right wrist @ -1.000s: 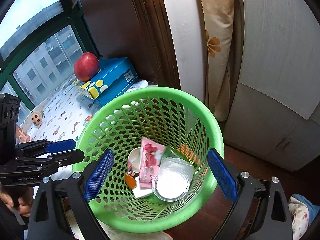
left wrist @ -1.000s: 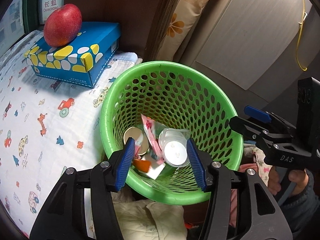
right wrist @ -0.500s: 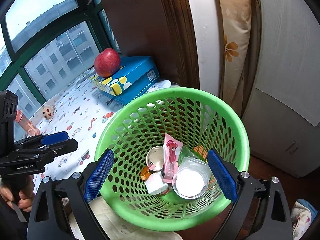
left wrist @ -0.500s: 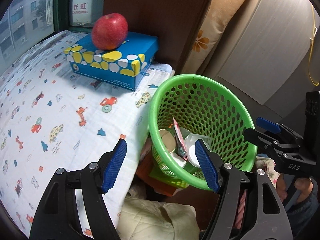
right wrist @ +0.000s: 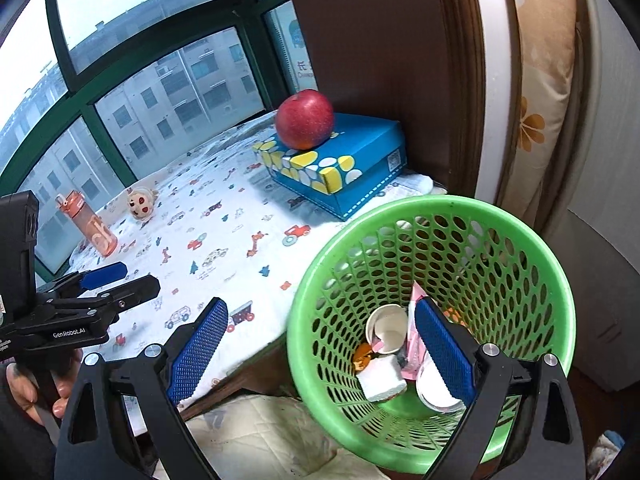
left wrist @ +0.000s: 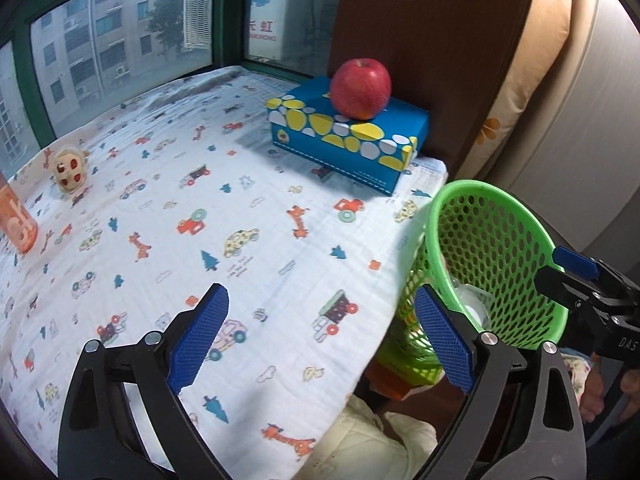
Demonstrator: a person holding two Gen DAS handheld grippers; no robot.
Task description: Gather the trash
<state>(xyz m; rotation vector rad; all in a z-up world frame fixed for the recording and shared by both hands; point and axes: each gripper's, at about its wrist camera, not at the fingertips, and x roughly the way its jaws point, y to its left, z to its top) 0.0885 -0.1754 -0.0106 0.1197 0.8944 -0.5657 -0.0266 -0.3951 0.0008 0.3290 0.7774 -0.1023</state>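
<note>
A green perforated basket [right wrist: 532, 240] [left wrist: 524, 216] stands beside the table's right end. Inside lie a paper cup [right wrist: 386, 326], a pink wrapper [right wrist: 414, 344], a white block [right wrist: 380, 380], a clear lid [right wrist: 434, 390] and an orange scrap [right wrist: 364, 360]. My left gripper [left wrist: 320, 338] hangs over the patterned cloth [left wrist: 240, 216] with its jaws opening wide and nothing between them. My right gripper [right wrist: 320, 348] is open and empty above the gap between the table edge and the basket. Each gripper shows at the other view's side: left gripper [right wrist: 116, 280], right gripper [left wrist: 576, 270].
A red apple [left wrist: 361, 89] sits on a blue tissue box [left wrist: 348, 138] at the table's far right. A small doll head [left wrist: 70, 168] and an orange bottle [right wrist: 86, 226] stand far left by the window. A pillow [right wrist: 532, 92] leans by the wall; cream bedding [right wrist: 256, 428] lies below.
Both grippers have swung left, away from over the basket towards the table. The left jaws have spread wider. The trash stays in the basket.
</note>
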